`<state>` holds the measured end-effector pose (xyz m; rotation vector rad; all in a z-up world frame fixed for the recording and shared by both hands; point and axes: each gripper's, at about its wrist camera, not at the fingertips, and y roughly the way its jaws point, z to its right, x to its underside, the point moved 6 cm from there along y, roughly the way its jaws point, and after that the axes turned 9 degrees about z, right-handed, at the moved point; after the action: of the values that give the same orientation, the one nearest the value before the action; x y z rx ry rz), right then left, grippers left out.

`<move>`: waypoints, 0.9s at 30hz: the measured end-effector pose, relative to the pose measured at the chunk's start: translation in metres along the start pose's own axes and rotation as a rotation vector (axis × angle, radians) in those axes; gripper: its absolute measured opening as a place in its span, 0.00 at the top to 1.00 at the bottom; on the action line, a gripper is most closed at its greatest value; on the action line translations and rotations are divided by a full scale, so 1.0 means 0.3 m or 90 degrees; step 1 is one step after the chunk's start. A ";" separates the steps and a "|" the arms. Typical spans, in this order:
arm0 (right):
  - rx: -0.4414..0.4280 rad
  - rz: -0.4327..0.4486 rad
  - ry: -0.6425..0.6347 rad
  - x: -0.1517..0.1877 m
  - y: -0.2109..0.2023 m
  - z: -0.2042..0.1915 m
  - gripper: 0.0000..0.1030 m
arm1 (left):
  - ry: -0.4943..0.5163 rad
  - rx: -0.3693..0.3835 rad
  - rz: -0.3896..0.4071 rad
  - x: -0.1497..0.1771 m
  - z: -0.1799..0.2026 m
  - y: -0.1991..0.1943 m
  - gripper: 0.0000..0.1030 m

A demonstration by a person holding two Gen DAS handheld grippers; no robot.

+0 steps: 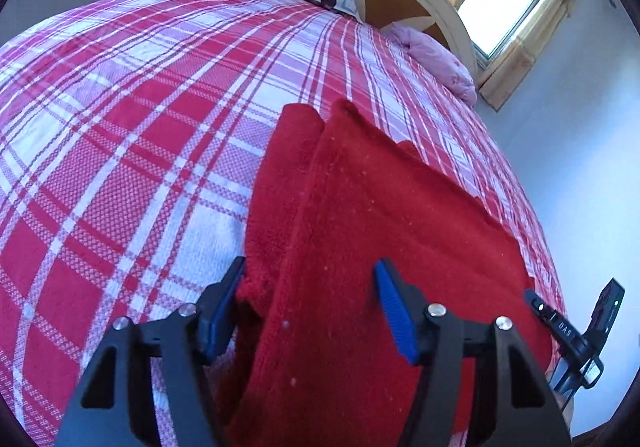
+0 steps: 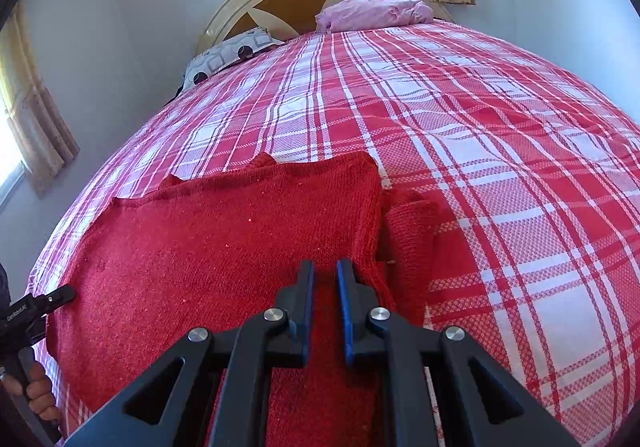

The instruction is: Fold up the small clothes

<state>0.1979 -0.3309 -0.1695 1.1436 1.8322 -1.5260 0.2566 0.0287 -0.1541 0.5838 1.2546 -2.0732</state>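
1. While folding small clothes here, working on a red sweater (image 2: 224, 239) lying flat on the checked bed (image 2: 500, 167), close to the near edge for easy reaching.
2. Keeping the right gripper (image 2: 324, 287) pressed almost together, pinching the sweater's near edge, with a thin line of red knit showing between the pads. Probably holding that side down so the cloth is not sliding away.
3. Keeping the left gripper (image 1: 310, 307) spread about halfway, with a thick bunch of the sweater sitting between the jaws. Brushing the knit on one side, but not squeezing it, as far as the left wrist view is showing.
4. Reaching in right beside a long red strip (image 1: 284, 167), likely a sleeve, lying doubled along the sweater's side. Probably getting ready for grabbing this thick part, needing a wide gap for that.
5. Leaving another bunched sleeve (image 2: 412, 231) resting on the bed just beside the right gripper, not being touched.
6. Holding the left tool with a hand (image 2: 38, 387) low at the bed's edge, well apart from the right one, for stretching the sweater evenly before the next fold.
7. Still needing more folding, judging by the wide, flat shape.
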 end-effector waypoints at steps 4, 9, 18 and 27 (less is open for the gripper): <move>0.000 0.000 0.000 0.000 0.000 0.002 0.89 | -0.065 0.009 0.000 -0.022 -0.022 0.014 0.36; -0.001 0.001 0.001 0.000 0.000 0.002 0.89 | -0.102 0.054 -0.017 -0.024 -0.018 0.030 0.76; -0.020 0.009 0.021 -0.032 -0.041 -0.005 0.88 | -0.023 -0.020 0.030 -0.059 0.063 -0.002 0.78; -0.304 -0.031 0.091 -0.200 -0.134 -0.327 0.13 | 0.113 -0.028 0.127 -0.069 0.229 -0.067 0.82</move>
<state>0.2095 -0.2552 -0.0746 0.9966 2.1767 -0.9654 0.2536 -0.0198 -0.0977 0.8529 1.2812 -1.8579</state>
